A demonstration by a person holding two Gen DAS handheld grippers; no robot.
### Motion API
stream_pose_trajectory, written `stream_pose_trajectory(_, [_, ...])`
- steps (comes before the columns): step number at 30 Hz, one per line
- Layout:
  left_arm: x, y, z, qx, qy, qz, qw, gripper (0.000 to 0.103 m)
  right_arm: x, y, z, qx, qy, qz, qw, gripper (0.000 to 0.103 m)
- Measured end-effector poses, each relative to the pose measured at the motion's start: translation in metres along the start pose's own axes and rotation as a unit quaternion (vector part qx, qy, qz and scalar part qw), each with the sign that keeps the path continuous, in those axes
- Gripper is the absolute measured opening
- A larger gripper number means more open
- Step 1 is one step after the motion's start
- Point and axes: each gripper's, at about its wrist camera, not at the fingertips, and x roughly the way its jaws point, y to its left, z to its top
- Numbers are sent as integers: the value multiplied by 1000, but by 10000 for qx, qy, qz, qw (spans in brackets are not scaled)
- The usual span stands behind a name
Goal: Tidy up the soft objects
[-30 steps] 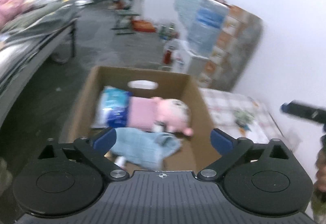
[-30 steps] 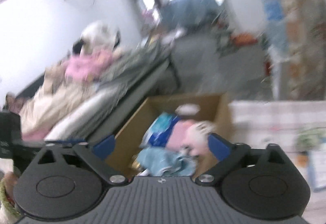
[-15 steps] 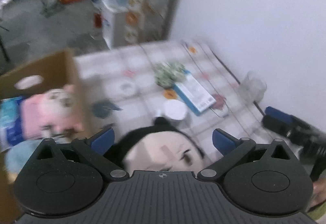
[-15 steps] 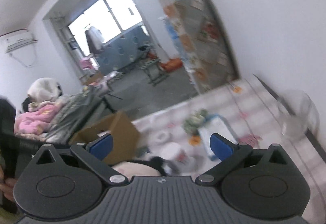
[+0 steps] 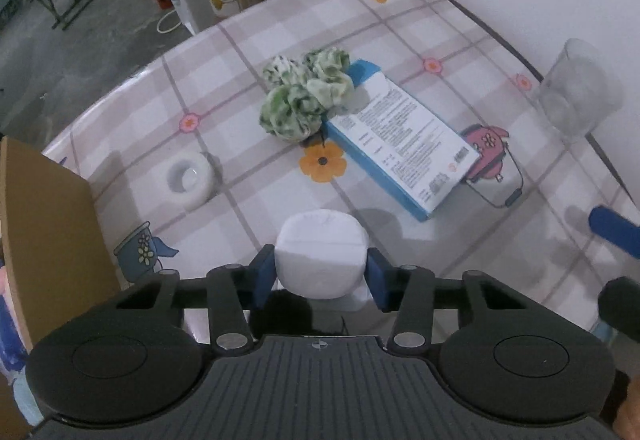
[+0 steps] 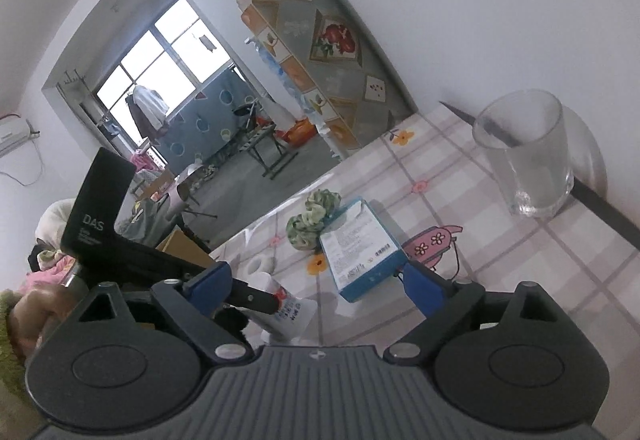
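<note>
My left gripper (image 5: 320,278) points steeply down at the checked table (image 5: 400,19). Its jaws are closing, and the blue pads touch both sides of a white, round soft pack (image 5: 322,256). In the right wrist view the left gripper's finger sits against that white pack (image 6: 290,314). Black fuzzy plush (image 5: 304,314) shows just under the pack. My right gripper (image 6: 314,282) is wide, its jaws starting to close. The near end of a blue box (image 6: 360,260) lies between its fingertips without the pads pressing on it. A green-and-white soft bundle (image 5: 308,95) rests against the box's far end.
A cardboard box (image 5: 48,232) with soft things inside stands off the table's left edge. A white tape roll (image 5: 188,179) lies left of the pack. A clear glass (image 6: 524,159) stands by the wall at right. A patterned cabinet (image 6: 320,51) stands beyond the table.
Both views have swung from the cardboard box over to the table. The left jaws, wide open before, have closed in on the white pack. The right gripper has dropped toward the blue box.
</note>
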Motion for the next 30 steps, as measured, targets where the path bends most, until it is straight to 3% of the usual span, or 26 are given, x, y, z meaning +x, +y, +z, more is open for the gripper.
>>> stream_pose_trajectory(4, [-1, 8, -1, -337, -133, -94, 9993, 45, 3, -9, -1, 116, 70, 76, 9999, 76])
stream_pose_trajectory(8, [-16, 22, 2, -875, -373, -515, 9941, 45, 1, -17, -3, 431, 158, 367, 9983, 76])
stream_pose_trajectory(11, [-40, 30, 0, -1213, -612, -1025, 9854, 45, 3, -27, -4, 956, 280, 778, 9920, 76])
stream_pose_trajectory(14, [-69, 31, -13, -1448, -925, -1667, 9709, 45, 6, -41, -6, 1707, 401, 1322, 9756, 84])
stream_pose_trajectory(19, [-113, 26, -39, -1612, -1368, -2296, 9500, 45, 22, -56, -14, 2826, 661, 2151, 9325, 84])
stream_pose_trajectory(27, [-152, 26, -73, -1903, -1824, -2997, 9169, 45, 42, -58, -46, 4510, 557, 3648, 8127, 86])
stream_pose_trajectory(30, [-159, 29, -84, -1986, -1932, -3090, 9098, 45, 47, -48, -50, 4682, 646, 3898, 7904, 85])
